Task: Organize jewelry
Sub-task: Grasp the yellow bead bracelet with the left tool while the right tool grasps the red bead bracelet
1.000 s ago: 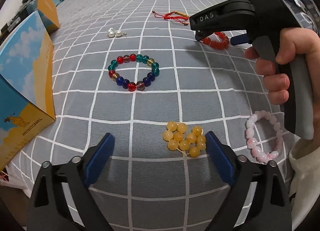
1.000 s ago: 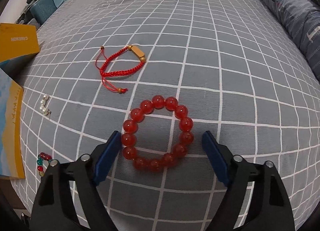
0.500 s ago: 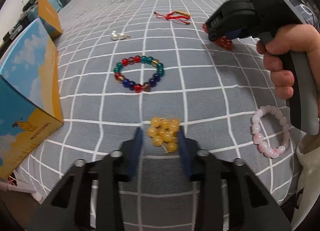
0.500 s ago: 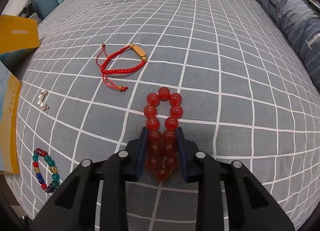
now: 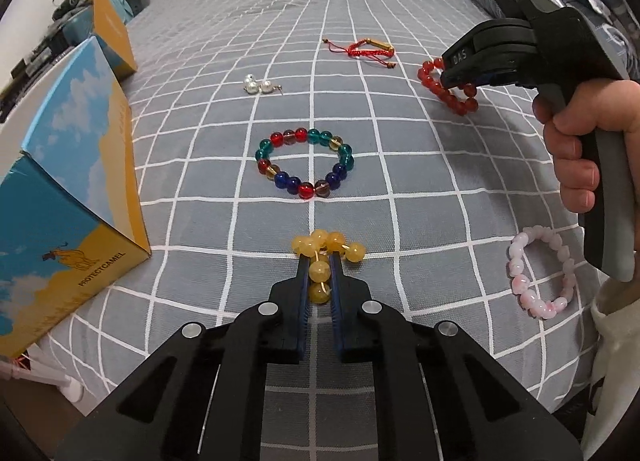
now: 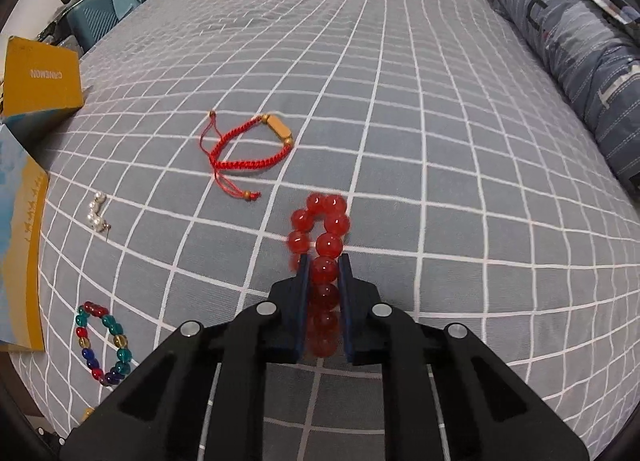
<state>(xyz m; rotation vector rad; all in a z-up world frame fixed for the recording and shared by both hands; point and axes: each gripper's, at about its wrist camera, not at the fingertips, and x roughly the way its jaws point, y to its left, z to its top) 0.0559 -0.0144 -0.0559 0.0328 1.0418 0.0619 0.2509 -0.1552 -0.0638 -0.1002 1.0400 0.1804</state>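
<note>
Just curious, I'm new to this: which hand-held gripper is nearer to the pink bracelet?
Left. The left hand-held gripper, shut on the yellow bracelet, is just across from the pink bracelet. The right hand-held gripper is farther up the bed, closing on the red bracelet.

A bed [image 5: 400, 165] under a grey sheet with white grid lines carries the jewelry. A multicoloured bead bracelet [image 5: 305, 163] lies mid-bed, with silver pearl earrings [image 5: 258, 86] and a red cord bracelet [image 5: 366, 50] farther off. A pink bracelet [image 5: 540, 278] lies near right. A blue-and-yellow box [image 5: 68, 197] sits left, and a folded blue quilt [image 6: 576, 45] lies far right.
</note>
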